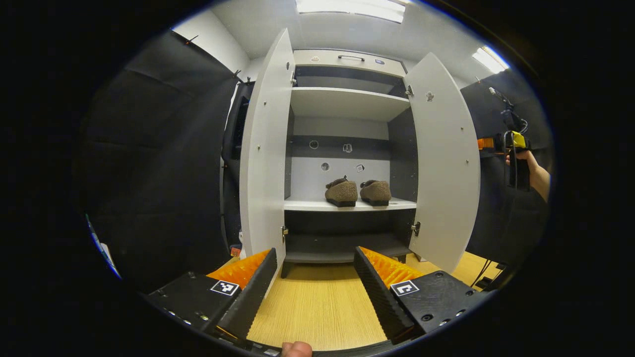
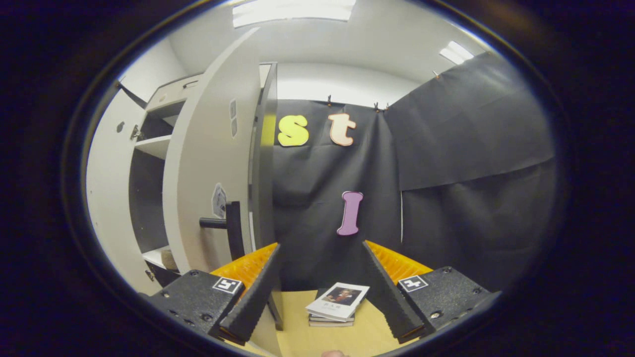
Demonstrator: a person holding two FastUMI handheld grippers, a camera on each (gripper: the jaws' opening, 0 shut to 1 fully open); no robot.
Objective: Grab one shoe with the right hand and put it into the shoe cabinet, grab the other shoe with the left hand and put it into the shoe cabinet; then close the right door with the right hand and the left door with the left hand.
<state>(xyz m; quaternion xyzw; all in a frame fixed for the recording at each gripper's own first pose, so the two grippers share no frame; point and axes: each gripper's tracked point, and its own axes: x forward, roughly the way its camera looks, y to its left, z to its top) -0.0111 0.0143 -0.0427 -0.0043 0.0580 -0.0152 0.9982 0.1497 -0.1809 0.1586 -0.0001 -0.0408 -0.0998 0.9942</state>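
Observation:
In the left gripper view the white shoe cabinet (image 1: 347,101) stands with both doors wide open. Two brown shoes, one (image 1: 341,192) beside the other (image 1: 376,192), rest side by side on its middle shelf. My left gripper (image 1: 315,260) is open and empty, held back from the cabinet above the wooden floor. Past the right door (image 1: 444,163), a hand holds the right gripper (image 1: 516,148). In the right gripper view my right gripper (image 2: 321,253) is open and empty, just right of the outer face of the right door (image 2: 211,168) and its dark handle (image 2: 229,223).
Black cloth walls (image 1: 163,163) close in both sides of the cabinet. A small stack of books (image 2: 338,303) lies on the wooden floor (image 2: 317,337) by the cabinet's side. Light wooden floor (image 1: 317,307) stretches in front of the cabinet.

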